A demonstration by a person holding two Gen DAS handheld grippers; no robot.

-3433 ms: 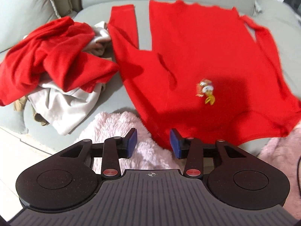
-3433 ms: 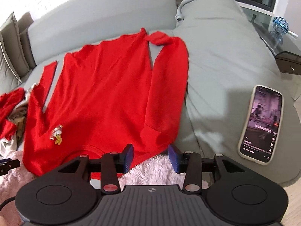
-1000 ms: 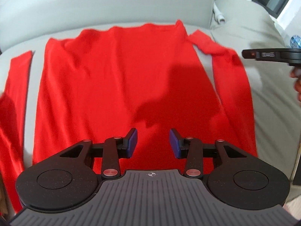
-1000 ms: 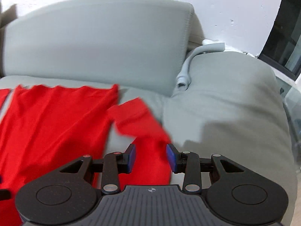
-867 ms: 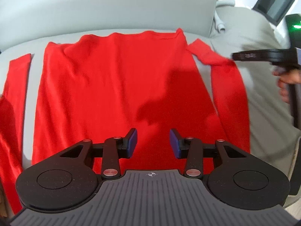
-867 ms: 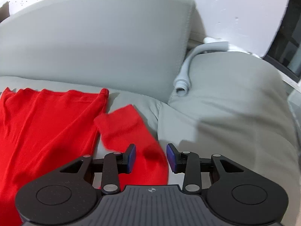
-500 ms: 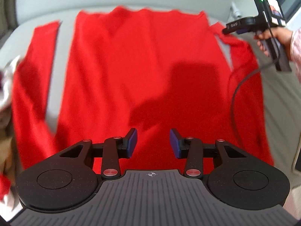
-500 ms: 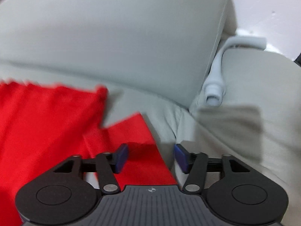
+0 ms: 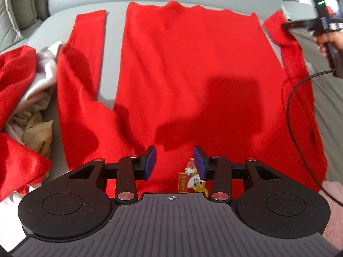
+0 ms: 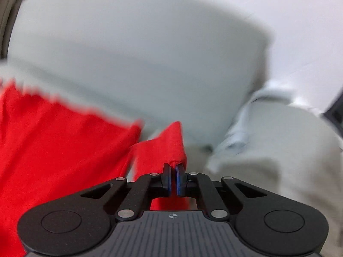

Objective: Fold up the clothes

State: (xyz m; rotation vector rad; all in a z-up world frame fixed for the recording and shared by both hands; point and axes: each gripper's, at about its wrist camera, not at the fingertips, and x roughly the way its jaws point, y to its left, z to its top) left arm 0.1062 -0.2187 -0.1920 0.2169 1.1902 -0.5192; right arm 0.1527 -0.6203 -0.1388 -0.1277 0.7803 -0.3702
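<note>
A red long-sleeved shirt (image 9: 193, 64) lies spread flat on the grey sofa seat (image 9: 109, 49), with a small cartoon patch (image 9: 191, 182) near its close edge. My left gripper (image 9: 174, 162) is open and empty, hovering just above the patch. My right gripper (image 10: 173, 172) is shut on the cuff of the shirt's right sleeve (image 10: 167, 147) and lifts it off the seat. In the left wrist view the right gripper (image 9: 287, 26) shows at the far right, at that sleeve's end (image 9: 278, 23). The left sleeve (image 9: 85, 49) lies flat, apart from the body.
A heap of red, white and tan clothes (image 9: 23, 90) lies at the left of the seat. The sofa backrest (image 10: 139, 64) rises behind the shirt. A pink fluffy fabric (image 9: 334, 194) shows at the lower right. The right gripper's black cable (image 9: 289, 98) hangs over the right sleeve.
My right gripper has closed on the right sleeve cuff and raised it. My left gripper has pulled back toward the shirt's near edge, bringing the patch and clothes heap into view.
</note>
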